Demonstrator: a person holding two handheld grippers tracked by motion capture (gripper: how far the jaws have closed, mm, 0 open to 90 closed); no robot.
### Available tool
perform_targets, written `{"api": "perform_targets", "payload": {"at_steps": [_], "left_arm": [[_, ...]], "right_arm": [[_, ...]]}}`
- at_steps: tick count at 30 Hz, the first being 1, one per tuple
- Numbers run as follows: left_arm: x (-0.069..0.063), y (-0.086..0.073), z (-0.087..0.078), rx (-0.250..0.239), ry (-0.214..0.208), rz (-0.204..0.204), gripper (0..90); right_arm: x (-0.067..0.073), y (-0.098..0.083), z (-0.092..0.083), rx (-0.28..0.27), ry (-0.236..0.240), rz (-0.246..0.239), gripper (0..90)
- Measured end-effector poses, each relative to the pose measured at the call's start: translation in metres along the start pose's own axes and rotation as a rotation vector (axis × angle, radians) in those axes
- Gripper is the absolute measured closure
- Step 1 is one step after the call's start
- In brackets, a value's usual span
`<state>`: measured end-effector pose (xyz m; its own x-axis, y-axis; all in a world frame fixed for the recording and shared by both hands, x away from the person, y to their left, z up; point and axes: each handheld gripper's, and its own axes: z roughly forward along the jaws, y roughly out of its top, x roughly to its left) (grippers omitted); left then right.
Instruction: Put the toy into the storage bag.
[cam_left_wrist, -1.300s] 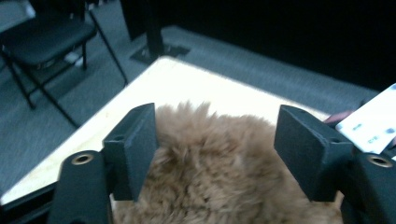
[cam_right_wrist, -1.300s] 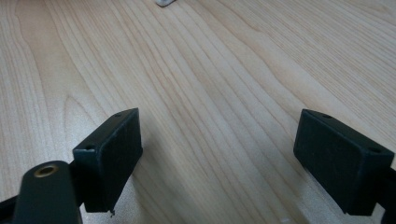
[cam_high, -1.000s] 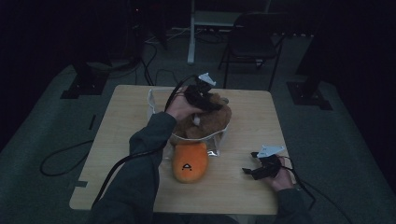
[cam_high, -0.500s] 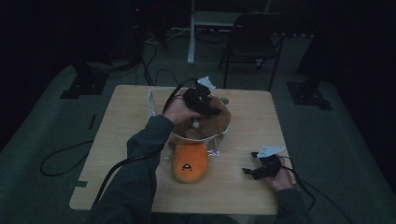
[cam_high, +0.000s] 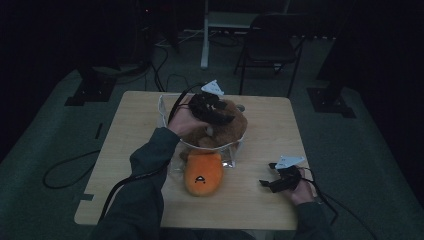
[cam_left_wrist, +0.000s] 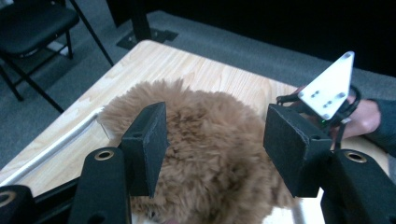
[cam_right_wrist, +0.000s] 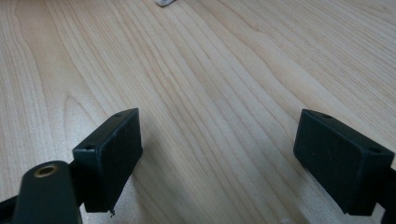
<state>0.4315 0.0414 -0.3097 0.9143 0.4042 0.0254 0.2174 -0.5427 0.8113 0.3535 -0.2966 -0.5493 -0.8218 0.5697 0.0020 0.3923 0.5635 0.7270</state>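
A brown furry plush (cam_high: 231, 125) sits in a clear bin (cam_high: 162, 107) at the table's middle. My left gripper (cam_high: 220, 114) hovers just over it. In the left gripper view the brown plush (cam_left_wrist: 210, 135) shows in the gap of the left gripper (cam_left_wrist: 219, 149). The jaws have just been opening, the pads (cam_left_wrist: 148, 147) stand off the fur, and nothing is gripped. An orange plush (cam_high: 202, 172) lies on the wood against the bin's front. My right gripper (cam_high: 265, 183) rests open at the table's front right, and the right gripper (cam_right_wrist: 219, 154) has bare wood between its jaws.
The wooden table (cam_high: 125, 150) ends close behind the bin and just right of my right hand. A black chair (cam_high: 270, 45) and a white post (cam_high: 205, 35) stand beyond it. Cables (cam_high: 65, 167) trail on the floor at left. A small white object (cam_right_wrist: 164, 2) lies on the wood ahead of the right gripper.
My left gripper has shifted slightly over the brown plush and lifted a little. The right hand has kept still.
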Motion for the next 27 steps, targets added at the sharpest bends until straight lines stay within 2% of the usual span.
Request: {"api": "perform_targets", "payload": {"at_steps": [6, 19, 27], "left_arm": [[-0.005, -0.002, -0.018, -0.044, 0.01, -0.004, 40.6], [-0.01, -0.02, -0.047, -0.132, 0.007, -0.061, 41.1], [-0.012, -0.03, -0.054, -0.128, 0.02, -0.078, 41.3]], "right_arm": [[0.0, 0.0, 0.0, 0.0, 0.0, 0.0, 14.6], [0.0, 0.0, 0.0, 0.0, 0.0, 0.0, 14.6], [0.0, 0.0, 0.0, 0.0, 0.0, 0.0, 14.6]]}}
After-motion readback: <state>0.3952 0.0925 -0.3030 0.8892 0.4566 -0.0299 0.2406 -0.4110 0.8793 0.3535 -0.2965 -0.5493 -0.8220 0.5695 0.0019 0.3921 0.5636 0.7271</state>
